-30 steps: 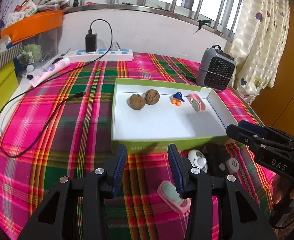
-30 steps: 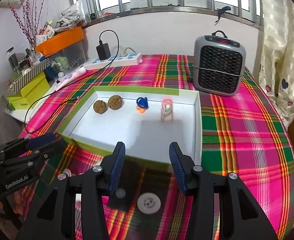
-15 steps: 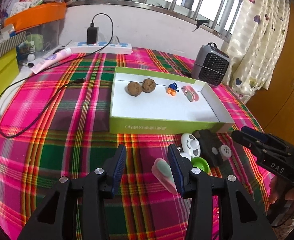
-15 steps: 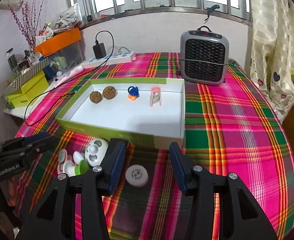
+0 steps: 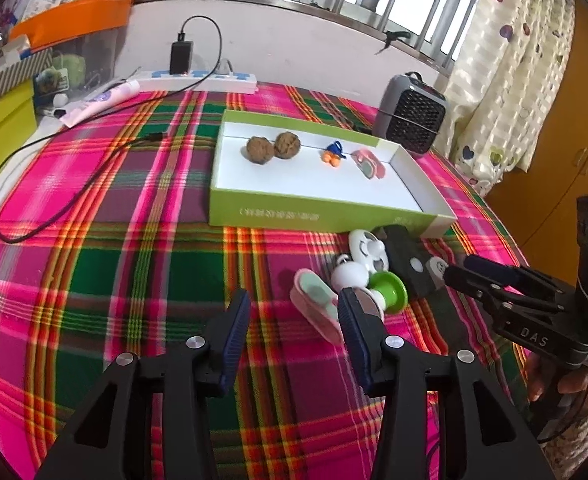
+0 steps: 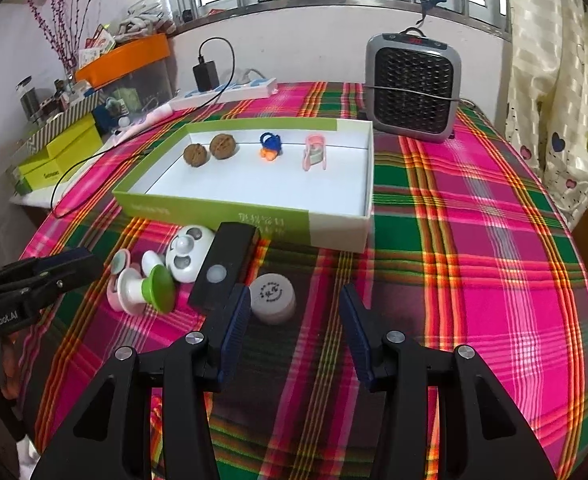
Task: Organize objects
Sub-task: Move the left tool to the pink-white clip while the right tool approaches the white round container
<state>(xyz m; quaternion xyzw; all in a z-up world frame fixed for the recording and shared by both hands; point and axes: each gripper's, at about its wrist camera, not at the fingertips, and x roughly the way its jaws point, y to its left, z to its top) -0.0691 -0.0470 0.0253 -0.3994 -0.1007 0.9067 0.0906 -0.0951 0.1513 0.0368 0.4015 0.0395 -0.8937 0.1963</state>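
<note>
Grey heater [image 6: 413, 87], power strip [image 5: 197, 80]

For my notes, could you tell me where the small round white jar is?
In the right wrist view, the white jar sits on the tablecloth before the green box, right of the black block.

A home room – plaid tablecloth [image 6: 474, 240], heart-print curtain [image 6: 562, 80], small heater [image 6: 414, 84]

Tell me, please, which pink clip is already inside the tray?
The pink clip beside the blue toy; the other pink clip lies on the cloth outside.
</note>
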